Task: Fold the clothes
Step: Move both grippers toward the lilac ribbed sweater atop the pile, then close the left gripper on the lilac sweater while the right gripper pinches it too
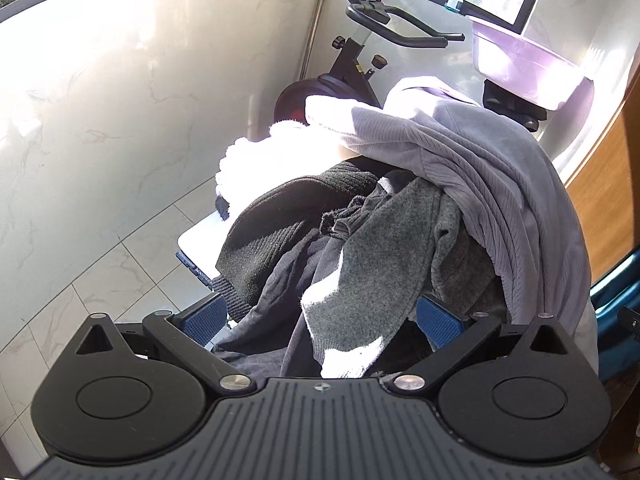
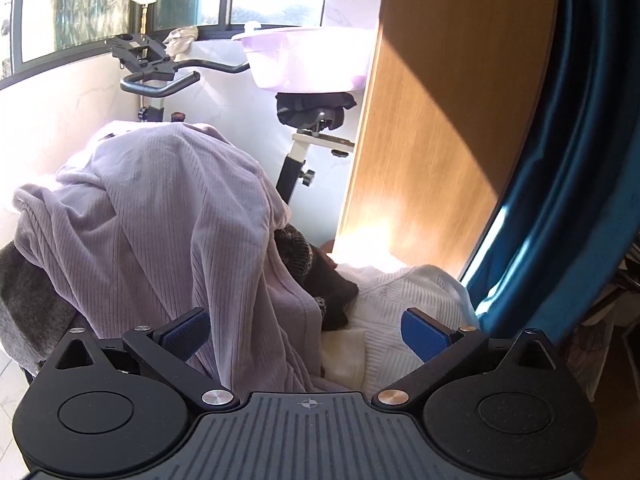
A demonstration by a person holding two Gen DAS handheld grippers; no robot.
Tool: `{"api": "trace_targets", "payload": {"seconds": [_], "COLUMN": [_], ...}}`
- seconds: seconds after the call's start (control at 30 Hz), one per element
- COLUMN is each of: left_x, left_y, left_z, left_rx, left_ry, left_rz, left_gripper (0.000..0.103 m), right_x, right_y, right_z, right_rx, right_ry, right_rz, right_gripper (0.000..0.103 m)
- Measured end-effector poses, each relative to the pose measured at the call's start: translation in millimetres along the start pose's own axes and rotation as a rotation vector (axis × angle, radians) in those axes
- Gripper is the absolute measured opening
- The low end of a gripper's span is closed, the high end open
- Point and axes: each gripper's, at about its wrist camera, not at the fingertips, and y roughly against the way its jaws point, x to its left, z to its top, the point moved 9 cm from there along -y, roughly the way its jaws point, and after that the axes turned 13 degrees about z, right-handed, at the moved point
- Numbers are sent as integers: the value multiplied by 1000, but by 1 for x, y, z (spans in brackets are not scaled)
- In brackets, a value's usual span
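A: Left side?
B: My left gripper [image 1: 324,320] spread wide, jaws either side of the grey fleece [image 1: 384,248], nothing pinched. Black knit [image 1: 288,216] lies left of it, over a white desk [image 1: 200,236] edge; white fluffy piece [image 1: 256,160] behind.

A: Middle?
B: Lilac ribbed top [image 2: 160,216] draped over the heap, exercise bike [image 2: 160,80] behind.

A: Right?
B: My right gripper [image 2: 308,334] also wide, empty, over the lilac hem and a white textured garment [image 2: 400,300]. Blue curtain [image 2: 580,160] far right.
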Motion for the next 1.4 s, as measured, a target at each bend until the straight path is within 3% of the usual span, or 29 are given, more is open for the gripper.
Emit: {"api": "trace_targets", "payload": {"seconds": [0.13, 0.3, 0.37, 0.43, 0.57, 0.6, 0.7, 0.77, 0.97, 1.03, 1.1, 1.17, 1.27, 1.4], "left_x": [-18, -46, -54, -60, -70, -70, -69, -71, -83, -85, -85, -83, -80, -80], "left_y": [-24, -50, -57, -66, -93, -101, -124, -137, -160, -165, -167, -161, -134, -77], "left_z": [39, 77, 94, 108, 125, 127, 132, 136, 150, 151, 152, 155, 168, 189], "left_rx": [0, 26, 1, -15, 13, 28, 74, 104, 118, 120, 123, 98, -2, -107], "left_ry": [68, 162, 146, 133, 153, 166, 225, 252, 183, 196, 207, 211, 193, 157], "left_rz": [22, -36, -19, -11, -39, -42, -68, -110, -166, -195, -202, -208, -241, -381], "left_gripper": [103, 103, 103, 103, 89, 82, 76, 76, 76, 64, 27, 12, 9, 9], "right_x": [9, 9, 8, 5, -3, -4, -9, -14, -37, -38, -36, -33, -29, -26], "right_y": [-43, -89, -101, -109, -111, -109, -99, -91, -68, -66, -65, -64, -62, -62], "right_z": [22, 35, 39, 41, 41, 41, 43, 46, 47, 45, 45, 45, 44, 43], "right_rx": [7, 54, 75, 97, 105, 98, 61, 31, -23, -21, -18, -16, -12, -6], "right_ry": [37, 32, 18, -2, -74, -80, -103, -130, -229, -235, -237, -239, -242, -251], "right_rz": [148, 268, 319, 357, 416, 420, 390, 355, 252, 235, 227, 219, 208, 190], "right_gripper": [102, 99, 85, 60, 38, 32, 19, 17, 14, 14, 14, 14, 14, 14]}}
